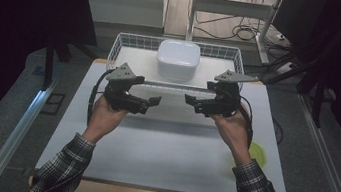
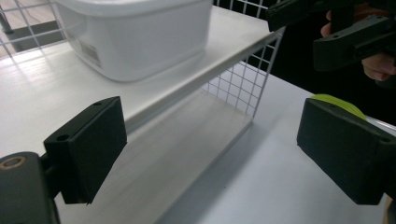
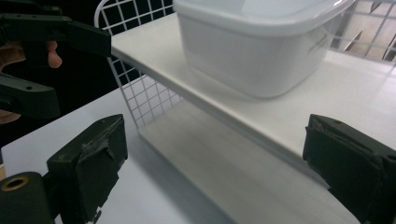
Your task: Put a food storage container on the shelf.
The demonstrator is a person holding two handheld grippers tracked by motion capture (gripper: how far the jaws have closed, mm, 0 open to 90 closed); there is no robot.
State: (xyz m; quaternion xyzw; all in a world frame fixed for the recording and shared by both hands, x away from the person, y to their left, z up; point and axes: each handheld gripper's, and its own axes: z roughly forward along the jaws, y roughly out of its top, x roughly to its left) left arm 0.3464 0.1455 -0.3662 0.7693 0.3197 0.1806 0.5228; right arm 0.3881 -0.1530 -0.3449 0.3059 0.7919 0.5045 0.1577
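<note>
White desk (image 1: pixel 166 146) under both hands: the left claw (image 1: pixel 150 103) hangs with jaws spread, gripping nothing. Between and beyond the claws, a white lidded tub (image 1: pixel 178 59) sits in the wire basket (image 1: pixel 120 43). The right claw (image 1: pixel 193 102) gapes too, just before the basket's near edge.

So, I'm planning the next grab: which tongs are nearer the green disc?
Right. The right tongs are held above the table on the green disc's side; the left tongs are across the table, farther off.

White table (image 1: pixel 161 150) carries wire basket (image 1: pixel 120 43), green disc (image 1: pixel 260 153).
</note>
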